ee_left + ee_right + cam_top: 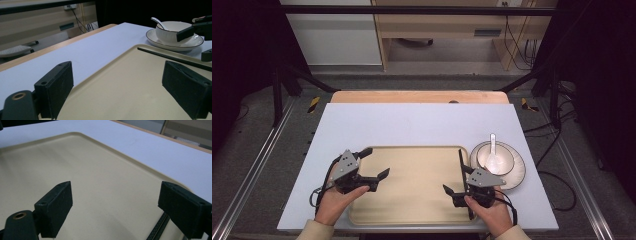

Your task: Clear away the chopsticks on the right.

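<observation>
Both hands at near desk (422, 120) edge. Beige rectangular plastic tray (412, 190) lies between them. Black chopstick (463, 175) lies along tray's right rim, long axis front-to-back, just beside right gripper (457, 192). Left gripper (374, 162) farther. Both sets of jaws wide open, empty.

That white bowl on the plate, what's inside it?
A white spoon rests inside the bowl, its handle leaning over the far rim. The bowl's bottom beneath the spoon's scoop is covered; nothing else is visible.
</observation>
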Motion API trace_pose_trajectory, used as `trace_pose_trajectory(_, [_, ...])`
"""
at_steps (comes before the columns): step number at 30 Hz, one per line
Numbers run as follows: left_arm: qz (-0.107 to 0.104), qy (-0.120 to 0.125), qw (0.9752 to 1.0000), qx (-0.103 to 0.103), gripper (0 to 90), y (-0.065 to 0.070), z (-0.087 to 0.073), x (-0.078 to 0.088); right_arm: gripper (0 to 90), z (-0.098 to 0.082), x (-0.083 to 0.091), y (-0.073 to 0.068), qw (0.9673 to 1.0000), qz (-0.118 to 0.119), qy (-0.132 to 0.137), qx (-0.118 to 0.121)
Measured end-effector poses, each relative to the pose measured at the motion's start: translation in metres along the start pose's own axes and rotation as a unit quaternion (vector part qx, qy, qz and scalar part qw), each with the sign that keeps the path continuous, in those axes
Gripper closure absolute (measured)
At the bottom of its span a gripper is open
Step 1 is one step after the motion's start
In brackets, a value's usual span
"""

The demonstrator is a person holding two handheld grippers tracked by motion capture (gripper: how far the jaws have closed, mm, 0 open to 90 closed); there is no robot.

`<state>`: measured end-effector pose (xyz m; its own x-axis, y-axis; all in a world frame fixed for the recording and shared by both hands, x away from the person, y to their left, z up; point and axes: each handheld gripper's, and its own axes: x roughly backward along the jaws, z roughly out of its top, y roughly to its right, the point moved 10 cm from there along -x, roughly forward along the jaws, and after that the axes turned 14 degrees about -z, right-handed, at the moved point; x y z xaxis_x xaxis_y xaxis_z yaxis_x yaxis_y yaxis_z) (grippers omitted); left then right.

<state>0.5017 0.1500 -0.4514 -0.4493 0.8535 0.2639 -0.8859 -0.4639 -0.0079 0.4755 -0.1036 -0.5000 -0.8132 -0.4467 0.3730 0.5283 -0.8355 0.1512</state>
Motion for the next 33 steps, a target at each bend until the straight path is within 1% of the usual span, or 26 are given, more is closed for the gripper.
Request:
trace_pose_trajectory(3, [0.006, 0.006, 1.0000, -0.004, 8.6, -0.003, 0.000, 0.007, 12.1, -0.001, 0.001, 0.001, 1.0000, 0.000, 0.002, -0.004])
trace_pose_trajectory(7, [0.008, 0.012, 0.9999, -0.009, 7.8, -0.005, -0.004, 0.015, 12.1, -0.004, 0.004, 0.004, 1.0000, -0.004, 0.003, 0.000])
trace_pose_trajectory(10, [0.009, 0.015, 0.9998, -0.012, 6.7, -0.006, -0.006, 0.021, 11.8, -0.005, 0.008, 0.008, 0.9999, -0.008, 0.008, 0.004])
trace_pose_trajectory(14, [0.012, 0.025, 0.9995, -0.014, 5.3, -0.008, -0.010, 0.028, 11.7, -0.006, 0.013, 0.013, 0.9998, -0.012, 0.014, 0.002])
trace_pose_trajectory(15, [0.013, 0.025, 0.9995, -0.016, 5.0, -0.008, -0.011, 0.029, 11.7, -0.005, 0.014, 0.014, 0.9998, -0.014, 0.015, 0.000])
trace_pose_trajectory(20, [0.010, 0.018, 0.9993, -0.031, 4.1, -0.008, -0.020, 0.037, 11.6, -0.006, 0.019, 0.018, 0.9994, -0.021, 0.025, 0.010])
trace_pose_trajectory(23, [0.011, 0.020, 0.9993, -0.030, 4.0, -0.009, -0.024, 0.043, 11.4, -0.006, 0.022, 0.022, 0.9991, -0.026, 0.032, 0.012])
trace_pose_trajectory(27, [0.015, 0.024, 0.9988, -0.039, 4.0, -0.011, -0.028, 0.053, 11.4, -0.007, 0.028, 0.032, 0.9984, -0.037, 0.042, 0.006])
trace_pose_trajectory(28, [0.017, 0.021, 0.9987, -0.043, 4.0, -0.012, -0.029, 0.056, 11.4, -0.007, 0.030, 0.035, 0.9981, -0.042, 0.045, 0.005])
trace_pose_trajectory(29, [0.018, 0.025, 0.9987, -0.042, 4.0, -0.013, -0.029, 0.058, 11.4, -0.007, 0.032, 0.037, 0.9979, -0.044, 0.048, 0.004])
trace_pose_trajectory(31, [0.024, 0.041, 0.9983, -0.035, 4.0, -0.016, -0.027, 0.063, 11.4, -0.008, 0.035, 0.042, 0.9975, -0.048, 0.053, 0.000])
trace_pose_trajectory(32, [0.027, 0.041, 0.9981, -0.038, 4.0, -0.018, -0.027, 0.066, 11.4, -0.009, 0.037, 0.045, 0.9972, -0.051, 0.054, -0.002])
trace_pose_trajectory(33, [0.030, 0.048, 0.9978, -0.036, 4.0, -0.019, -0.026, 0.067, 11.4, -0.009, 0.039, 0.046, 0.9971, -0.053, 0.055, -0.003])
